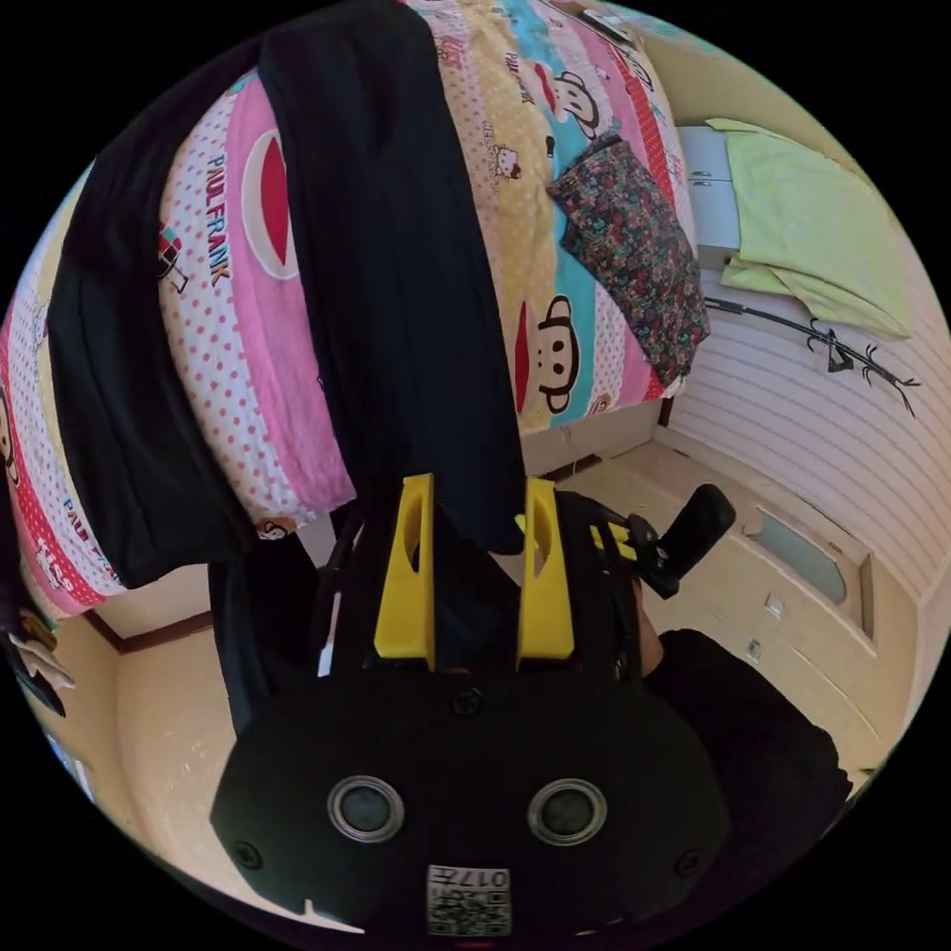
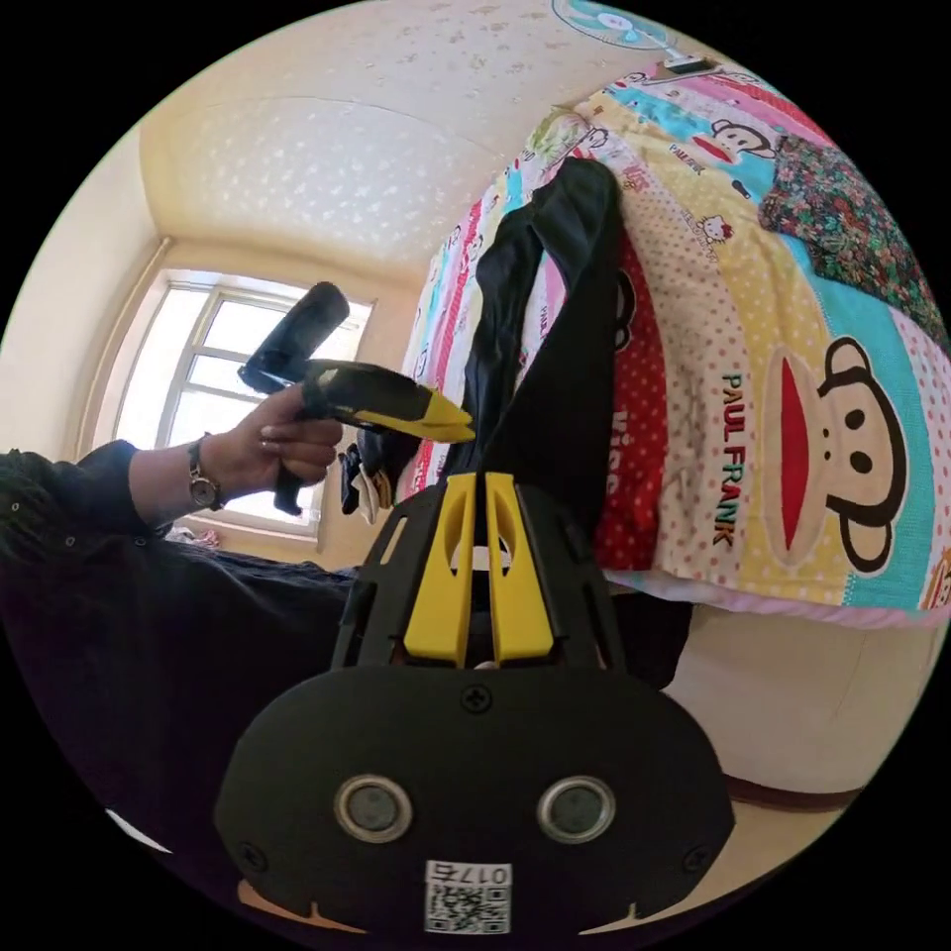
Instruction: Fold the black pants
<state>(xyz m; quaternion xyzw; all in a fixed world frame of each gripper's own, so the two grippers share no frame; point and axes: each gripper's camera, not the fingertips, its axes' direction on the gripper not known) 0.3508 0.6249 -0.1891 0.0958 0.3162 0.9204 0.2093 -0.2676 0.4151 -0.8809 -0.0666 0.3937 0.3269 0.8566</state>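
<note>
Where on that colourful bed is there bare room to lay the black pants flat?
The widest bare patch of the bedspread lies between the black pants and the floral cloth. A narrower strip shows between the two pant legs. The near bed edge is crowded, with both legs hanging over it.

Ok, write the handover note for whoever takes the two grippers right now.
Left gripper: jaws apart, straddling the lower edge of the black pants; not clamped.
Right gripper: jaws close together at the pants' edge; grip unclear.
Pants: spread on the cartoon-print bedspread, both legs running up the bed, the waist end hanging over the near edge.
Done: no fold visible.
Left: secure both grips, then fold.
</note>
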